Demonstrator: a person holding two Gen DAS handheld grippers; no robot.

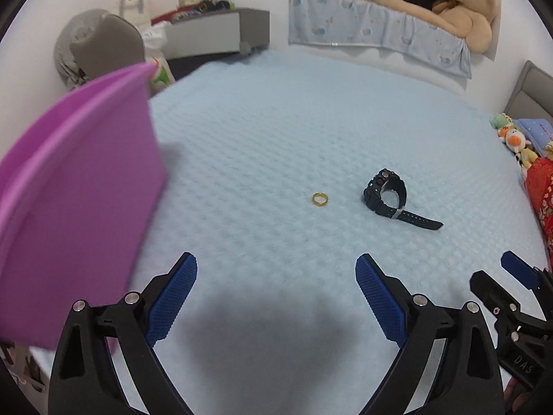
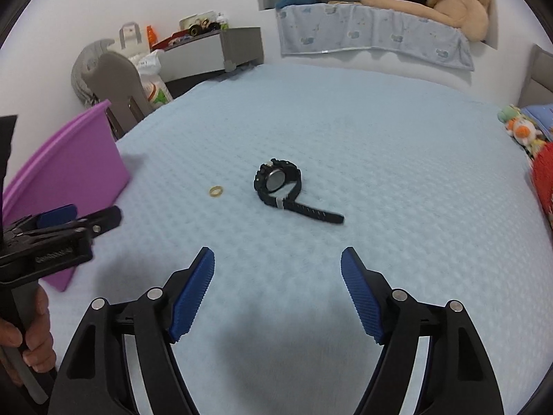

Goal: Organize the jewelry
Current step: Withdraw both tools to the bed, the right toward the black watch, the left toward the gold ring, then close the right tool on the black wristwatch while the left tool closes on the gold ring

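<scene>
Both grippers over a bed [image 1: 311, 121] w/ light-blue quilted cover, angled down at it. Left gripper [image 1: 276, 269] jaws spread wide, nothing between the blue ribbed pads [image 1: 172, 297], its shadow dark on the cover just below. Right gripper [image 2: 277, 263] also spread wide, empty, pads clear of everything; in the left wrist view it shows only as a black-and-blue sliver at the lower right edge [image 1: 511, 294]. No earlier frame, so only the current spread noted. Gold ring [image 1: 320, 199] lies flat on the cover, roughly mid-bed, ahead of the left gripper and apart from it. Black watch [image 1: 387, 190] sits just right of the ring, near but not touching, case tipped up on its edge, strap looped w/ the free end trailing toward the bed's right side. From the right wrist view the watch [image 2: 278, 181] is straight ahead, ring [image 2: 216, 191] to its left. Purple bin [image 1: 79, 190] stands at the bed's left edge, blurred, close beside the left gripper; can't see inside. A hand [image 2: 34, 339] grips the left gripper's handle at lower left of the right wrist view. Bkgd: big teddy bear [image 1: 463, 10] on a ledge past the far edge, small plush toys [image 1: 515, 138] at the bed's right edge, grey nightstand [image 1: 214, 27] beyond the far left corner.
</scene>
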